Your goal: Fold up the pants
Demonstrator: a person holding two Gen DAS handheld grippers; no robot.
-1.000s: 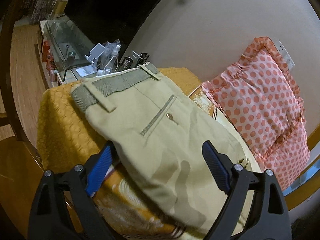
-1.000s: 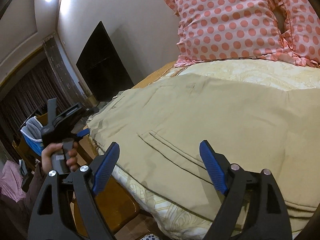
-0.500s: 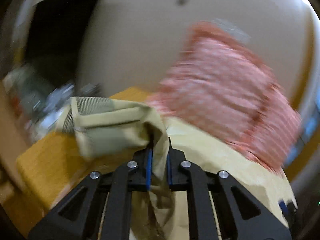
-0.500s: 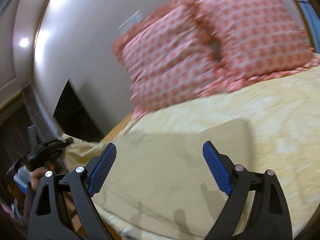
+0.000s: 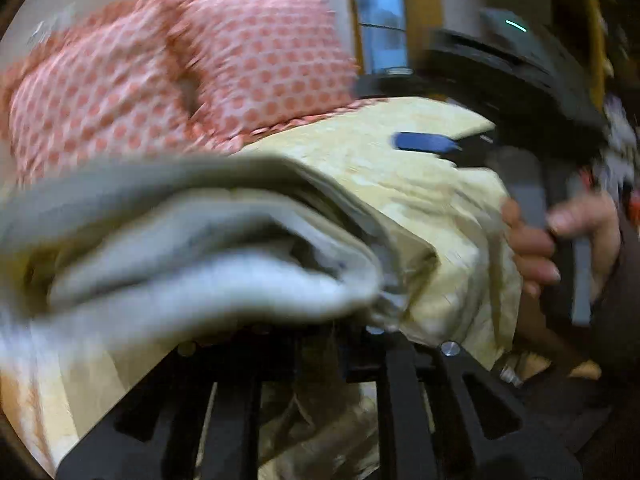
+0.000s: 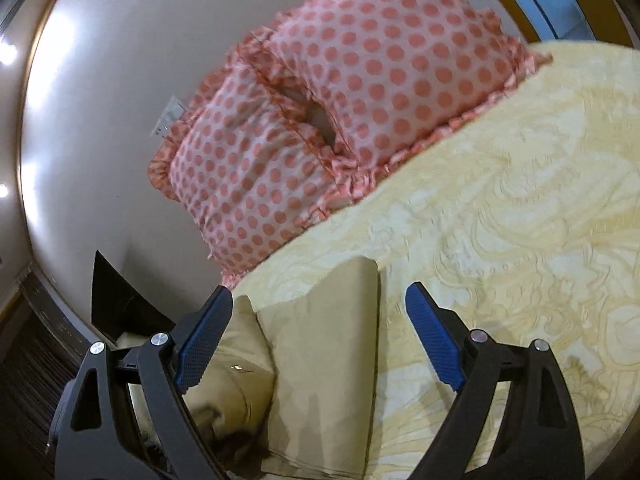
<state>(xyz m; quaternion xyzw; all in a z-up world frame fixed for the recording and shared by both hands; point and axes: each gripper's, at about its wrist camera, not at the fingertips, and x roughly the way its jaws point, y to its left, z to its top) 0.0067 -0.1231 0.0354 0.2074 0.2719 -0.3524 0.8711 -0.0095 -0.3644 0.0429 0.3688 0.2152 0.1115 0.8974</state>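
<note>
The beige pants (image 6: 324, 356) lie on the yellow bedspread (image 6: 520, 216), partly folded, with a raised fold under my right gripper. My right gripper (image 6: 316, 344) is open and empty, hovering just above the pants' edge. In the left wrist view my left gripper (image 5: 320, 332) is shut on a bunched part of the pants (image 5: 192, 256), which is lifted and fills the blurred view, hiding the pads. The right gripper (image 5: 428, 142) and the hand holding it show at the right of that view.
Two pink polka-dot pillows (image 6: 352, 92) lean on the wall at the bed's head; they also show in the left wrist view (image 5: 168, 80). A dark screen (image 6: 120, 304) stands by the wall at left. A window (image 5: 378, 28) is behind the bed.
My left gripper closed on the pants' waist end and carried it up and across the bed. My right gripper stayed open and swung over the bed toward the pillows.
</note>
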